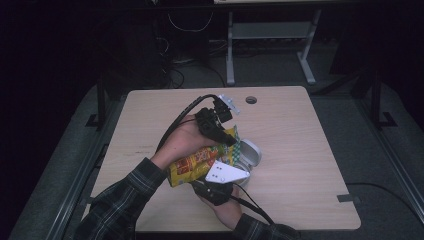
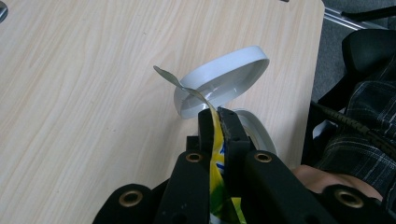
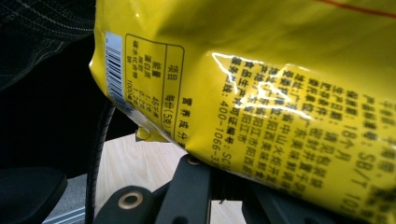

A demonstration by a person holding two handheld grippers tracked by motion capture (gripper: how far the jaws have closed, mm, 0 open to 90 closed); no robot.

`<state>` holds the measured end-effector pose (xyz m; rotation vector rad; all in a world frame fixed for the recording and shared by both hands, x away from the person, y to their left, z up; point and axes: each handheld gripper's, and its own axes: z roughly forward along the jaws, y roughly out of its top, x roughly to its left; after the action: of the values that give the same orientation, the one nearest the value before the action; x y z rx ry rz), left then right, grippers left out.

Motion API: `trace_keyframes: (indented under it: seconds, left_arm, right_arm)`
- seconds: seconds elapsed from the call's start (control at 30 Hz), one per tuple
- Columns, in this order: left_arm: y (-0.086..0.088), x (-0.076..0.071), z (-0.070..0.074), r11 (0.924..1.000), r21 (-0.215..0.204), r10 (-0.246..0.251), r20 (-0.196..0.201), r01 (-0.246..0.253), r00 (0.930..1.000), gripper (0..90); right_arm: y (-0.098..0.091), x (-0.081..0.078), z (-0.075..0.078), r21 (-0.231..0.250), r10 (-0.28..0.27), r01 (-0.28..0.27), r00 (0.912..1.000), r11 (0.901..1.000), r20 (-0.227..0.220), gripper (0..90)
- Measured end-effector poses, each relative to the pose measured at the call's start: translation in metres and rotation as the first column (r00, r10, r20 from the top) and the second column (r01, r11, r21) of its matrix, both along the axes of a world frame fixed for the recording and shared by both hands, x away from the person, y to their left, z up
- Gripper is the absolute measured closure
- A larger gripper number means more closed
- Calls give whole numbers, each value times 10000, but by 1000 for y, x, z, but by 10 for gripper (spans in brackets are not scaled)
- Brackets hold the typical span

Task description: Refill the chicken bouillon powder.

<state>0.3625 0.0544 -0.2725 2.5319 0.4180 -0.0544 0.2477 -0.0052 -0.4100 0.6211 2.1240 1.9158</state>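
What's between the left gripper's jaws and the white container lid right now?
Only the yellow snack bag's top edge: the left gripper clamps it, and its curled foil tip reaches across the white lid, in the left gripper view.

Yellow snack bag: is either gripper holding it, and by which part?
Both hold it. The left gripper pinches the yellow snack bag by its top edge above the white container; the right gripper is shut on its lower part.

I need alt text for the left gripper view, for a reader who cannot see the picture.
The left gripper, its two black fingers shut on the top edge of a yellow snack bag, is above a light wooden table. Just beyond the fingers is a white container with its round lid tipped open.
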Motion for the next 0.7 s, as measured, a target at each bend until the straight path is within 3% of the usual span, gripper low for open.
trace_keyframes:
  seconds: [0.7]
  left_arm:
    - [-2,2,2,9998,185,37,63,-38,10000,897]
  right_arm:
    - [0,3,1,194,64,-63,10000,9998,-31,900]
